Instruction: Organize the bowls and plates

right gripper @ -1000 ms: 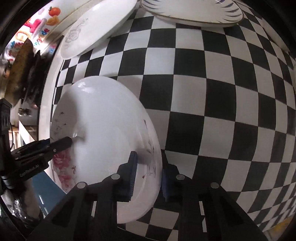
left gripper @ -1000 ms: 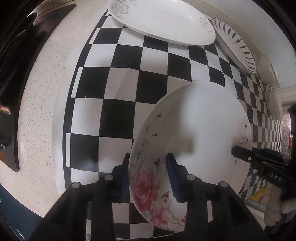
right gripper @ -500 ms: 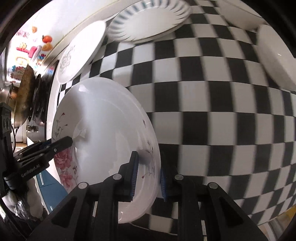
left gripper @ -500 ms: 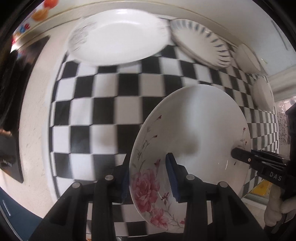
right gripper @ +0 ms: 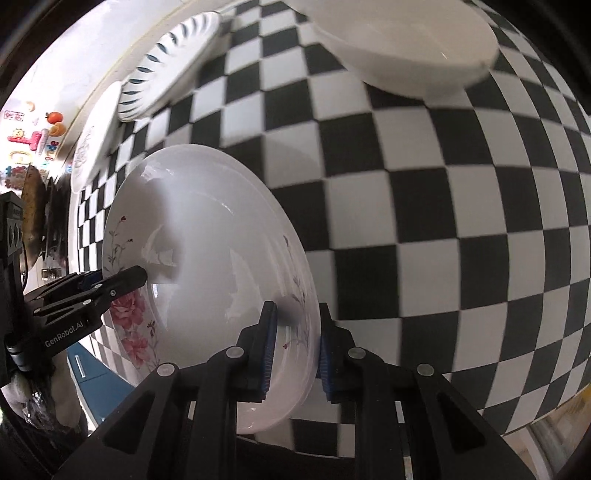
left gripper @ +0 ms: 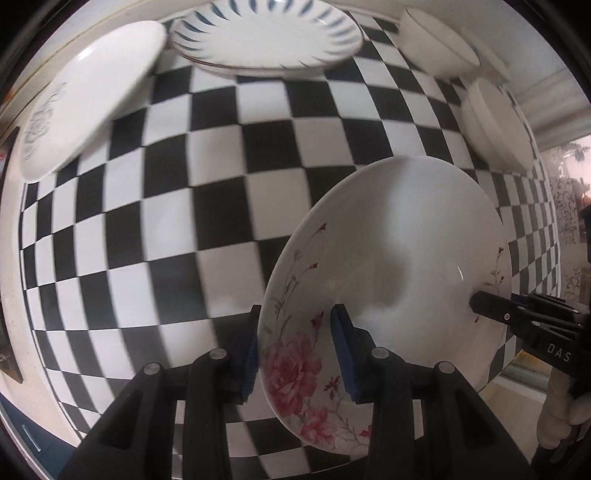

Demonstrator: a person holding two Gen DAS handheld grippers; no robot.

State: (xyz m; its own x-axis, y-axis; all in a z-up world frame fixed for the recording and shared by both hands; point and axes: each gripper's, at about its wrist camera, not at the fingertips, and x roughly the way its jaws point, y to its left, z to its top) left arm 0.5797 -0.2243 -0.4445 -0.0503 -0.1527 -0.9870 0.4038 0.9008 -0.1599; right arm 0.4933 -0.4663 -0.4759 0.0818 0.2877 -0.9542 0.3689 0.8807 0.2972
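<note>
Checkered surface [left gripper: 221, 206] filling frame. Left tool [left gripper: 295, 354] and right tool [right gripper: 293, 343] each pinching opposite rims of floral plate [left gripper: 399, 258], holding it above surface. Striped plate [left gripper: 266, 37] lying top centre, well apart; bowls [left gripper: 495, 122] upper right, nearer.

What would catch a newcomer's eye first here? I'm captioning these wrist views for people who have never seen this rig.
First, the white porcelain plate with pink flowers, held above the black-and-white checkered cloth, with the left gripper clamped on its flowered edge and the right gripper on the opposite rim. Next, the white plate with dark blue rim dashes at the far edge, with plain white bowls to its right.
</note>
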